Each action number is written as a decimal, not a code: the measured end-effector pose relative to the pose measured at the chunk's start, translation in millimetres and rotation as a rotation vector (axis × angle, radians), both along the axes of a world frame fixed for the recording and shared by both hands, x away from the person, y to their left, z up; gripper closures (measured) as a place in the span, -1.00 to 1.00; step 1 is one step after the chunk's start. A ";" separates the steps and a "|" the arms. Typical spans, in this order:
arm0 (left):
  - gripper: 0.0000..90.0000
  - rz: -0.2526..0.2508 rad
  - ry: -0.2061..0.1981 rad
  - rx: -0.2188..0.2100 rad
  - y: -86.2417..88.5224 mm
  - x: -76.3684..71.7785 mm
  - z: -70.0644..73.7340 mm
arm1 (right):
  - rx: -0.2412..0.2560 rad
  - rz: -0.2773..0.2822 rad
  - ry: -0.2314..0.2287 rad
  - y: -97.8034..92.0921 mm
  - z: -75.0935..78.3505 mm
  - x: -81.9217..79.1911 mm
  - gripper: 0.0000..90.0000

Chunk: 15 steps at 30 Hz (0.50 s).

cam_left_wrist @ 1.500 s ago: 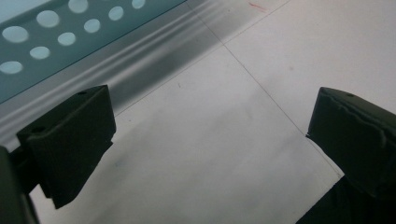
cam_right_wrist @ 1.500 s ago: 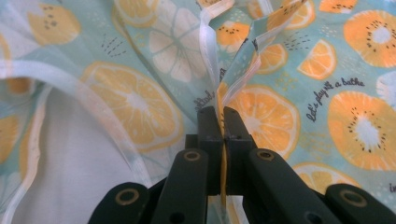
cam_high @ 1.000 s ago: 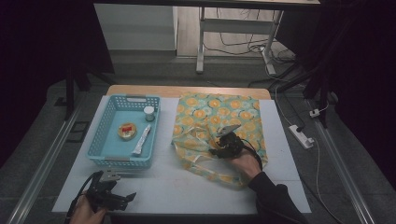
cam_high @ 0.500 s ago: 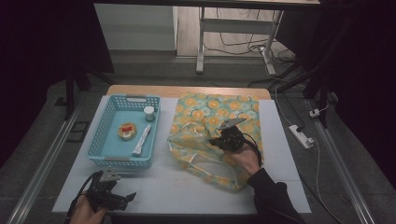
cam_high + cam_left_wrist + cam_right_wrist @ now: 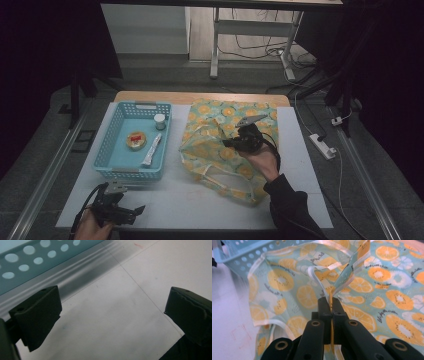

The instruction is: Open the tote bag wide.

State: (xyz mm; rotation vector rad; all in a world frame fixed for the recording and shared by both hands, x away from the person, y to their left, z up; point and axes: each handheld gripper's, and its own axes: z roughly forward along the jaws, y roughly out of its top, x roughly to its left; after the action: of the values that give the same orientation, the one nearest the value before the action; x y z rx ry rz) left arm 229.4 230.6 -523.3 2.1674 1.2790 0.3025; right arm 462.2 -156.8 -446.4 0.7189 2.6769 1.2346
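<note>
The white table (image 5: 200, 200) is carrying a soft, crumpled fabric bag (image 5: 225, 150) printed with orange slices, lying just right of the perforated blue plastic basket (image 5: 116, 155). Your right gripper (image 5: 239, 141) is pinching its pale-edged rim; your left gripper (image 5: 131, 212) is resting with jaws apart near the front edge.

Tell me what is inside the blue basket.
The blue basket holds a small white-capped jar, a round yellow tin with a red label and a white tube. Whatever lies beneath these items is covered.
</note>
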 end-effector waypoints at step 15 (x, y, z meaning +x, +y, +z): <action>-1.00 0.035 -0.024 -0.123 14.3 -1.8 1.7 | 0.037 -0.002 -0.037 -3.7 25.5 2.4 1.00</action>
State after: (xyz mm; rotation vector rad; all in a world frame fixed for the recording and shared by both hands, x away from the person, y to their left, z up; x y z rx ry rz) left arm 227.6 244.9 -521.6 2.0343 1.2888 0.2561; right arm 464.7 -160.5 -420.9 0.6964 2.6298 1.2866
